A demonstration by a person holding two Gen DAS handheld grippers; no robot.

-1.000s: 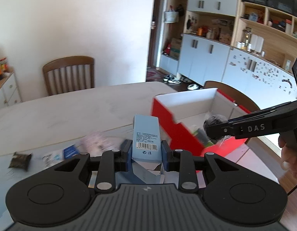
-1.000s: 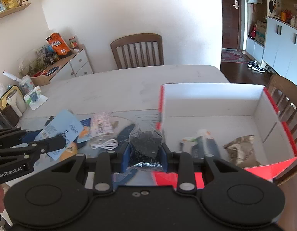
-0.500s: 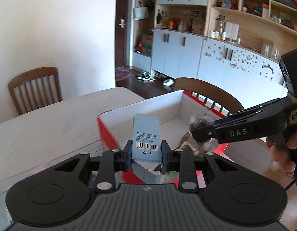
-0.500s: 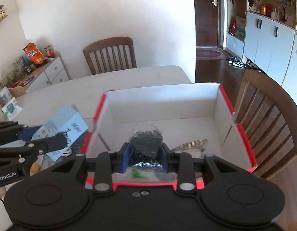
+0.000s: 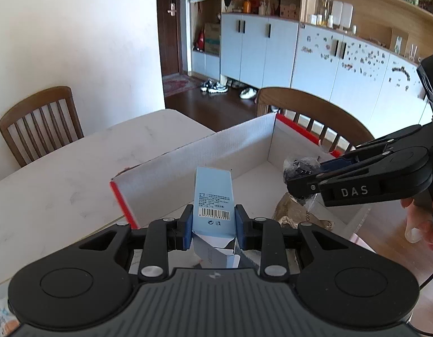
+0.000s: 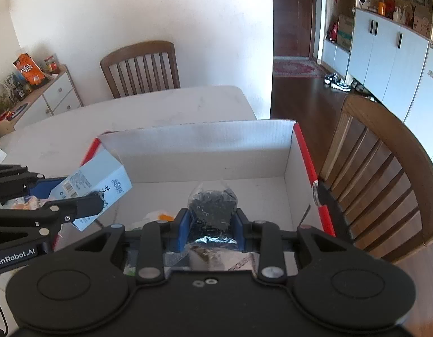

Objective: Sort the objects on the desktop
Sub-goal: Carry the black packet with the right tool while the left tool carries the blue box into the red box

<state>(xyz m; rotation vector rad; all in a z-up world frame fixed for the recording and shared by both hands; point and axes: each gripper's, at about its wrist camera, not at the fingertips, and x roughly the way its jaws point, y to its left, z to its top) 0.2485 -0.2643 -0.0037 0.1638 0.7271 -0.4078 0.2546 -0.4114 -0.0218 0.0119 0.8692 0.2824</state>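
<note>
Left gripper [image 5: 213, 226] in the left wrist view is clamped on a pale blue carton [image 5: 213, 198], blue pads pressing its two narrow sides near the barcode end. Carton long axis runs straight out along the fingers, far end pointing forward and slightly up, hanging over the near left corner of the red-and-white box [image 5: 216, 151]. Opened flap end sits back toward the gripper body. Box lies dead ahead and below, long side running left-near to right-far. Right gripper [image 5: 297, 181] comes in from the right, pinching a clear bag of dark bits [image 5: 299, 165] above the box floor, further inside the box than the carton. A crumpled brown packet [image 5: 293, 213] lies on the box floor under it. Judgement: both loads sit over the box, right one deeper in, so right release looks nearer.

Right wrist view: right gripper [image 6: 212, 229] is closed on the bag of dark bits [image 6: 212, 207], bag bulging up and forward between the pads, no clear long axis, loose plastic top pointing away. It hangs over the middle of the box [image 6: 194, 132], white floor directly ahead and below. Left gripper [image 6: 76, 203] enters from the left holding the carton [image 6: 95, 185], tilted, far end pointing up-right across the box's left red wall, roughly over that wall rather than fully inside. Carton and bag are apart, not touching. Judgement: carton needs a bit more travel inward before letting go; bag can drop straight down.
</note>
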